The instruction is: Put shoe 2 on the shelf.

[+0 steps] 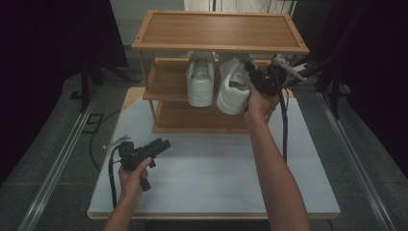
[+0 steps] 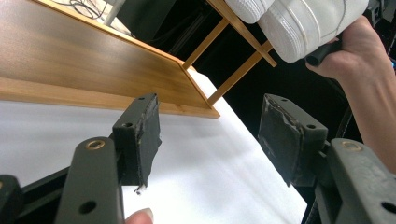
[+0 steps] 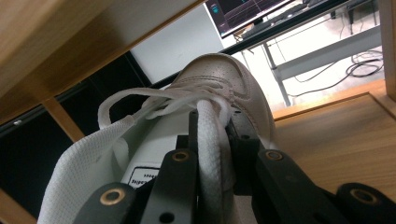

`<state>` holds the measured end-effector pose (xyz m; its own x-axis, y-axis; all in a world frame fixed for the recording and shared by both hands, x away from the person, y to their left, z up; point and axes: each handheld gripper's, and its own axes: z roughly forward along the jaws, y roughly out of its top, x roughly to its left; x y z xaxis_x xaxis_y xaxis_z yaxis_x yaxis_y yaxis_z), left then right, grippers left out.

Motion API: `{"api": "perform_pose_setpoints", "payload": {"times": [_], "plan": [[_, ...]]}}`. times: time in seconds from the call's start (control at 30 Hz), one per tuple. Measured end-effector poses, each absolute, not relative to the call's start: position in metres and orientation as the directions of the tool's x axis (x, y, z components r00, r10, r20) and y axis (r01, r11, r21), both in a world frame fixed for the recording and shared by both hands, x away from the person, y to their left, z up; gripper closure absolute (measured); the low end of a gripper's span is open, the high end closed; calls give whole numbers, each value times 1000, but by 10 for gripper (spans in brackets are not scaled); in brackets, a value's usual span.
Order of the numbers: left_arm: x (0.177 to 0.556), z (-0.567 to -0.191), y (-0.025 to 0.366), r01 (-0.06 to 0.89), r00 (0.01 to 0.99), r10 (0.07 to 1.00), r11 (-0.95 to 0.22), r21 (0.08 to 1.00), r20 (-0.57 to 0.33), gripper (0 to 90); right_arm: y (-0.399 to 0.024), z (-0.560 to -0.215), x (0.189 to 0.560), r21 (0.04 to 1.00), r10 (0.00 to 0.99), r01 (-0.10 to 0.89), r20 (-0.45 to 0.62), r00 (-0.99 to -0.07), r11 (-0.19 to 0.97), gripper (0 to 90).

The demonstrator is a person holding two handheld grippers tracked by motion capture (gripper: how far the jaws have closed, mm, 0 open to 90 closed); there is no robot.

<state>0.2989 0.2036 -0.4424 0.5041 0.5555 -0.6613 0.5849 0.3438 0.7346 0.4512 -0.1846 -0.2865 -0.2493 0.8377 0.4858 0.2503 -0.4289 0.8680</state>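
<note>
The right sneaker (image 1: 233,86) hangs clamped in the right gripper (image 1: 260,77), whose jaws pinch the padded collar beside the tongue, as the right gripper view shows, with the laces (image 3: 154,100) just ahead of the jaws and the toe pointing away into the wooden rack (image 1: 221,45). Seen from above, the shoe's heel sticks out toward the person over the front edge of the middle shelf (image 1: 168,79), tilted, close beside the left sneaker (image 1: 200,79) that already sits there. The job looks like seating this second shoe next to its mate. To do it well, the gripper should level the sole, keep the toe under the top shelf, slide it straight in parallel to its neighbour without nudging it, and only let go once the sole rests flat. The left gripper (image 1: 144,151) waits over the white table (image 1: 216,183), jaws apart and empty.
</note>
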Motion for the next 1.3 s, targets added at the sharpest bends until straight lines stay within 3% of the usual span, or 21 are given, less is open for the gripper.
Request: {"api": "perform_pose_setpoints", "payload": {"times": [0.7, 1.0, 1.3], "plan": [[299, -443, 204, 589, 505, 549, 345, 731, -666, 380, -179, -295, 467, 867, 845, 228, 489, -217, -443, 784], [299, -443, 203, 590, 506, 549, 343, 731, -665, 380, -175, -298, 473, 873, 840, 250, 477, -258, -418, 694], [302, -445, 200, 599, 503, 548, 337, 727, -668, 381, -180, -302, 481, 842, 782, 284, 534, -321, -459, 542]]}}
